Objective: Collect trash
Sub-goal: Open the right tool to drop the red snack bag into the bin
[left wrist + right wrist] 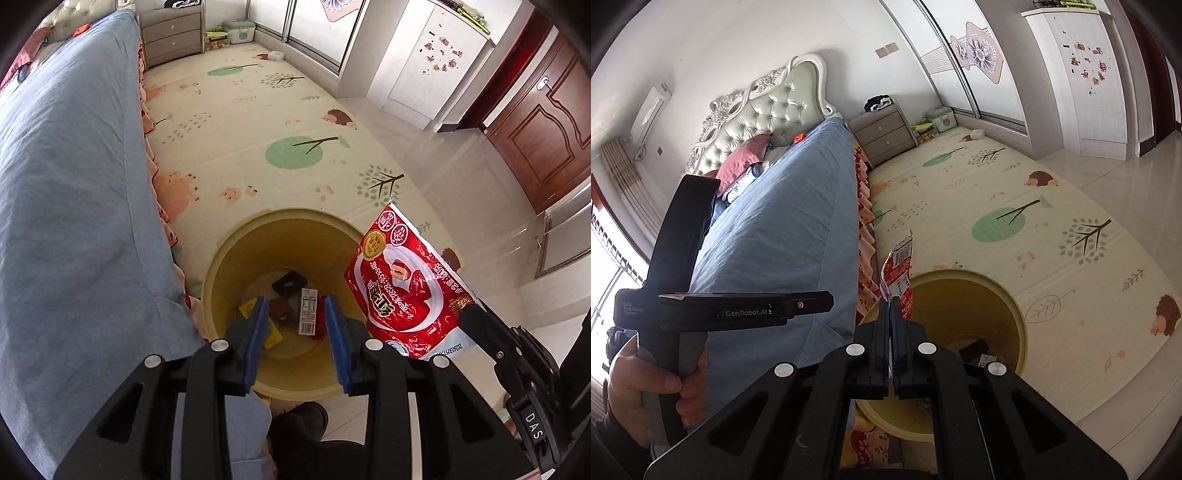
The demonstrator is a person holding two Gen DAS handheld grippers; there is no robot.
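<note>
Directly below your left gripper sits the yellow trash bin, its mouth framed between the two blue pads, which stand parted with nothing between them. Down at the bin's bottom, past the fingertips, lie earlier discards — a white barcoded wrapper, a dark packet and a yellow scrap.

Off to that gripper's right, level with the bin's rim, hangs the red snack bag, pinched at its lower edge by your right gripper. Seen from the right wrist, your right gripper has its jaws clamped tight on the red snack bag, which stands up edge-on from the fingertips — just beside the bin's near rim, above the yellow trash bin rather than in it.

Beyond the fingertips stretches the patterned play mat. To the right gripper's left runs the bed's blue cover, with the bin close against its side. Your left hand grips the other tool's handle at that view's lower left.
</note>
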